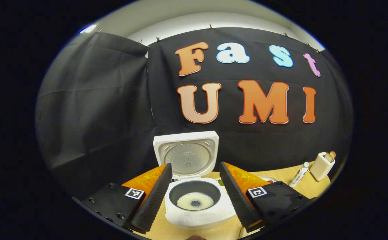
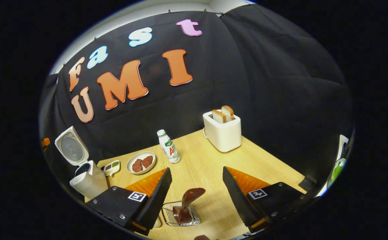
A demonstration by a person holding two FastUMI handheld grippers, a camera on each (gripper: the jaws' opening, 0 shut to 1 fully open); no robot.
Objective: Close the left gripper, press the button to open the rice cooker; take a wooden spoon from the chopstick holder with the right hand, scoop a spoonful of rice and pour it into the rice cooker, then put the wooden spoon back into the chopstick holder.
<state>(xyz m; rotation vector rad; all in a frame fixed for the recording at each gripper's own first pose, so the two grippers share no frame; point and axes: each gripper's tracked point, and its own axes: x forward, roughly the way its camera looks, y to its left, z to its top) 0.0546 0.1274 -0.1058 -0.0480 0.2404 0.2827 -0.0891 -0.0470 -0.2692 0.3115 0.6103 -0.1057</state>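
rice cooker [image 1: 194,200] lid's up, rice inside. wooden spoon [image 2: 188,203] stands in the chopstick holder [image 2: 181,213], leaning right i think, just ahead between the right gripper [image 2: 197,195]'s spread fingers; left gripper [image 1: 195,195] is spread too.

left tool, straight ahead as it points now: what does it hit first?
Probably the rice cooker. It sits directly between the open fingers of the left tool, lid raised, rice in the pot. Depth is unclear, so contact could come at the front rim or the upright lid.
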